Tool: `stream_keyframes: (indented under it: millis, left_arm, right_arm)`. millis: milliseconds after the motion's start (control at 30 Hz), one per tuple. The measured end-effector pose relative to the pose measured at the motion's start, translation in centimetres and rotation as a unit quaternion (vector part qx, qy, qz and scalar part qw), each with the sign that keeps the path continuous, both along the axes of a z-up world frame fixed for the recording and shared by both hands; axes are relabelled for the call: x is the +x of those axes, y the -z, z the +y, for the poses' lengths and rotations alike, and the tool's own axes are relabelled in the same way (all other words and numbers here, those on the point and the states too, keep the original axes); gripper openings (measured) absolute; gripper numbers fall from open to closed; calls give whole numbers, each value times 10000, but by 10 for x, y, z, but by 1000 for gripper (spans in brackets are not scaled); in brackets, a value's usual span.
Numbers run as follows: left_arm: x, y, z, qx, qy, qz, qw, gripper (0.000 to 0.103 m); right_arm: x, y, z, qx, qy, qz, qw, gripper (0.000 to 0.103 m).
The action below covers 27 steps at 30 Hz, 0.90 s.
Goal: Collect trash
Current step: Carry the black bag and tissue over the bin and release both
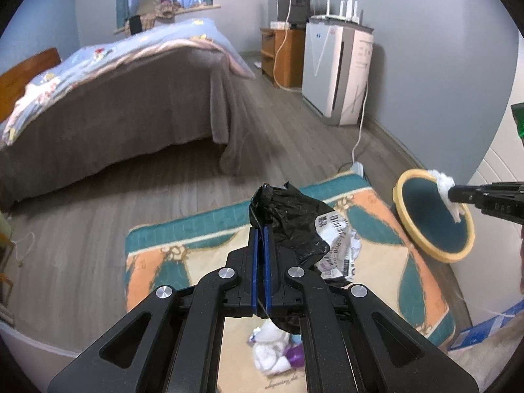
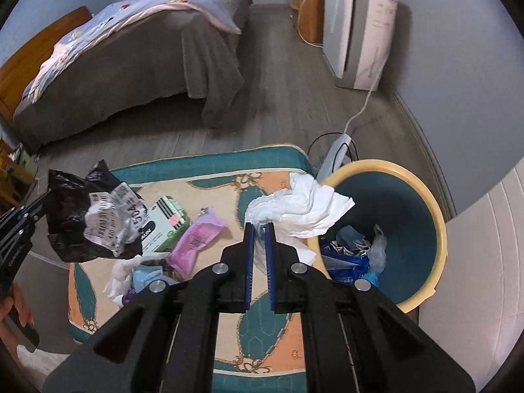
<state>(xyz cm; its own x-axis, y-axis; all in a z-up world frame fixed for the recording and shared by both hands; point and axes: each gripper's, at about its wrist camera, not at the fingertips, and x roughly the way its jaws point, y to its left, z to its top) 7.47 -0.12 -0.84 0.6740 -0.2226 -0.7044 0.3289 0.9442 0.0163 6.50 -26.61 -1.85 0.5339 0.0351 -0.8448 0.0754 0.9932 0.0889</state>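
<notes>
Right gripper [image 2: 260, 229] clamped on white tissue [image 2: 304, 209], overhanging near rim of bin [image 2: 439, 229]; left gripper [image 1: 261, 232] clamped on black bag [image 1: 288, 216], farther from bin.

trash bin [image 2: 422, 196] floor hidden by litter, label [image 2: 114, 219] print unreadable

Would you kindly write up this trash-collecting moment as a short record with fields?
Left gripper: shut on a black bag with a crumpled label
Right gripper: shut on a white tissue, held beside the bin's rim
Bin: teal inside, yellow rim, already holding wrappers
Still on the rug: green box, pink packet, more tissue
</notes>
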Motion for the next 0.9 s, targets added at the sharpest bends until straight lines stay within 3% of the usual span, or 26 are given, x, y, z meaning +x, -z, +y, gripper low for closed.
stream_keyframes:
  millis: [233, 400, 900]
  left_arm:
    - [-12, -15, -24, -278, 244, -330, 9988, 4]
    - [-21, -15, -41, -461, 441, -194, 9978, 4]
    - [-31, 1, -102, -364, 898, 94, 9952, 4]
  right_arm:
    - [-6, -2, -32, -31, 158, -112, 9998, 6]
    - [-4, -1, -65, 152, 265, -81, 9995, 6]
    - [-6, 33, -159, 958, 885, 226, 9912, 6]
